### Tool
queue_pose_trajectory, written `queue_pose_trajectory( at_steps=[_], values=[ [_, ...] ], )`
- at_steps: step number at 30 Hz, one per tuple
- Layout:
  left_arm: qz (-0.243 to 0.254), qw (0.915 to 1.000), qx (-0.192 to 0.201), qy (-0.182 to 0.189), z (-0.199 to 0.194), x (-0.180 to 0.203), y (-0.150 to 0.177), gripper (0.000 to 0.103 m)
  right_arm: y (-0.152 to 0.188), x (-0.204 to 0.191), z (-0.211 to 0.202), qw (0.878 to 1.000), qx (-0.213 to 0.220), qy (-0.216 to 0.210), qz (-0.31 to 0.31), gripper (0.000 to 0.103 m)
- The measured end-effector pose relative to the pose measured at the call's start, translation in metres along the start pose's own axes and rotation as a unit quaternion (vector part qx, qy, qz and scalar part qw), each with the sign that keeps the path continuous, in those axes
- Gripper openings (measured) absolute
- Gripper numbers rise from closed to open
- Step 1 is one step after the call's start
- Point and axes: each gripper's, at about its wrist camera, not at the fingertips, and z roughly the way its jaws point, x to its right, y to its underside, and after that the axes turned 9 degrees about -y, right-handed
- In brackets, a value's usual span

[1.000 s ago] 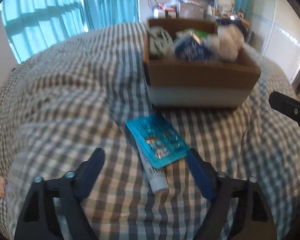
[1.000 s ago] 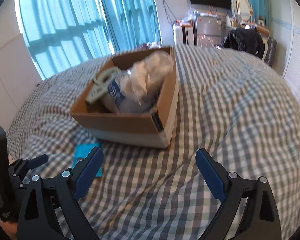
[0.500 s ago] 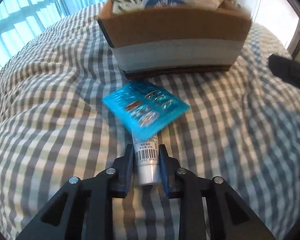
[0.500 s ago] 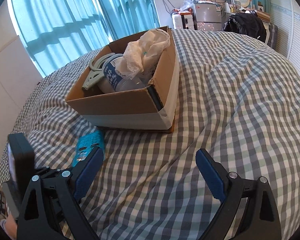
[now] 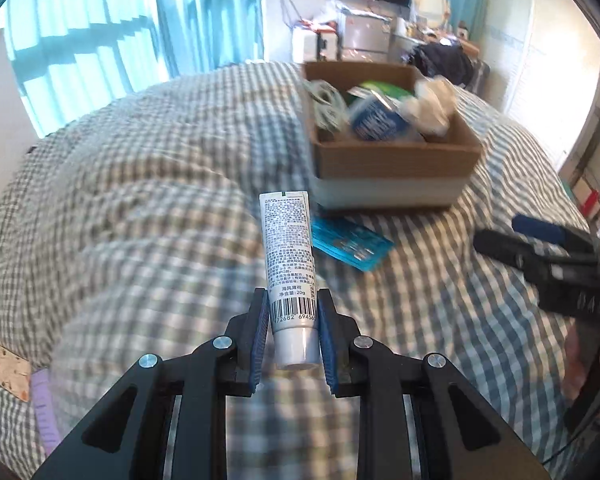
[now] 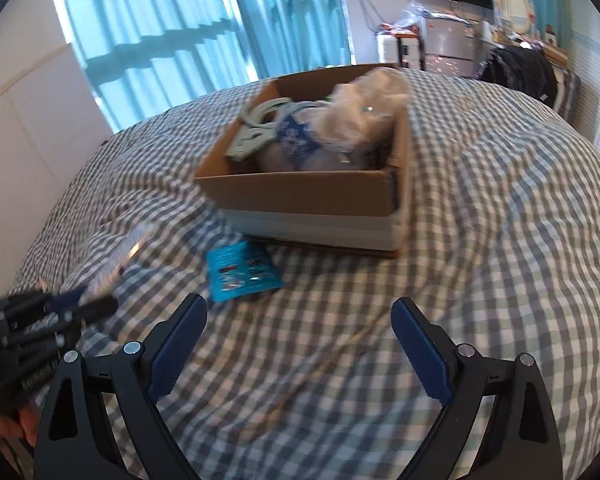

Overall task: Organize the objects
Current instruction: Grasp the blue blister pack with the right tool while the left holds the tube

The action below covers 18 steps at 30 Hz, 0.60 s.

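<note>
1. I am clamping the left gripper point(image 5: 293, 326) on the cap end of the white tube point(image 5: 289, 264), holding it off the checked bedspread point(image 5: 140, 208).
2. It is probably handling light and soft, so I am squeezing near the stiffer cap.
3. The right gripper point(image 6: 296, 344) is hanging spread, empty.
4. The cardboard box point(image 6: 300, 196) and the blue blister pack point(image 6: 242, 270) are sitting ahead; the blurred box contents I cannot name.
</note>
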Motion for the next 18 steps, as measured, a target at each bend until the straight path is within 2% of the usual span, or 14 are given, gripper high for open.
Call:
queue_pose_trajectory(
  at_steps=[7,12,18],
  values=[
    [-0.028,0.9994,0.009,-0.017,0.019,-0.032,-0.015,0.024,-0.012,-0.039,0.037,0.998,-0.017,0.001,-0.062,0.094],
    [-0.034,0.9993,0.007,-0.011,0.038,-0.041,-0.028,0.024,-0.023,-0.047,0.080,0.995,-0.052,-0.003,-0.083,0.094],
    [-0.031,0.9994,-0.014,-0.002,0.062,-0.040,-0.032,0.024,-0.025,-0.049,0.127,0.990,-0.093,-0.006,-0.107,0.094]
  ],
)
